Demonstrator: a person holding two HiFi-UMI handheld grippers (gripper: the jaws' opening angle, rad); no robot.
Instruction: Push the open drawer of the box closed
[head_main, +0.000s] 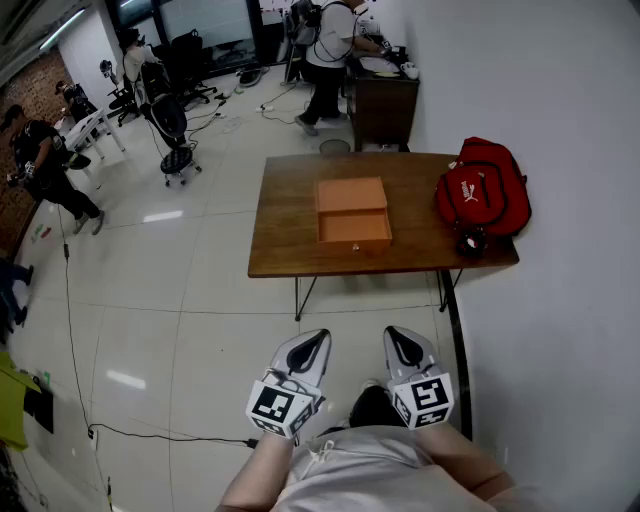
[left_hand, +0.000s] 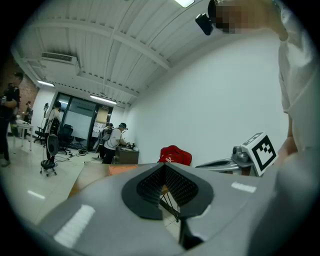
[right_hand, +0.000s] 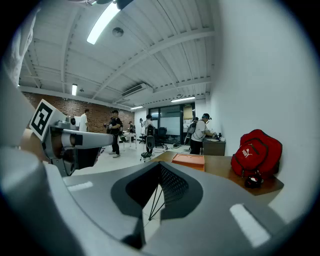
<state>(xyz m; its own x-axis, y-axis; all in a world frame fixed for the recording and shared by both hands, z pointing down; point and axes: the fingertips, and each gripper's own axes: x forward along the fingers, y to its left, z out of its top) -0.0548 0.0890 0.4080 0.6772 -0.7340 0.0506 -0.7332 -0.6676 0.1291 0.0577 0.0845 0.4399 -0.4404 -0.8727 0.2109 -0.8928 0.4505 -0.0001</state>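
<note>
Left arm pose: the forearm was drawn in against the torso, and the left gripper (head_main: 314, 342) pointed forward over the floor.
Right arm pose: the forearm was likewise drawn in, and the right gripper (head_main: 396, 338) pointed forward just beside the left one. The two were apart, with their tips angled slightly toward each other.
Left gripper state: the jaw tips met and nothing sat between the pads.
Right gripper state: the jaw tips met and nothing sat between the pads.
Marker cubes: two, one on each gripper at the end nearest the person. These were the left cube (head_main: 275, 405) and the right cube (head_main: 428, 397).
Grippers, count: two.
Table (head_main: 285, 215), count: one, wooden, ahead of both grippers and well apart from them.
Box (head_main: 350, 194), count: one, orange, on the table straight ahead of the grippers. Neither gripper touched it.
Drawer (head_main: 354, 231), count: one, pulled out of the box on the side facing the grippers. Its front was near the table's closest edge.
Backpack (head_main: 482, 188), count: one, red, on the table ahead and to the right of the right gripper, beside the box and apart from it.
Persons in background: at least three, far ahead and to the left of the left gripper. One stood at a dark cabinet (head_main: 382, 105) beyond the table.
</note>
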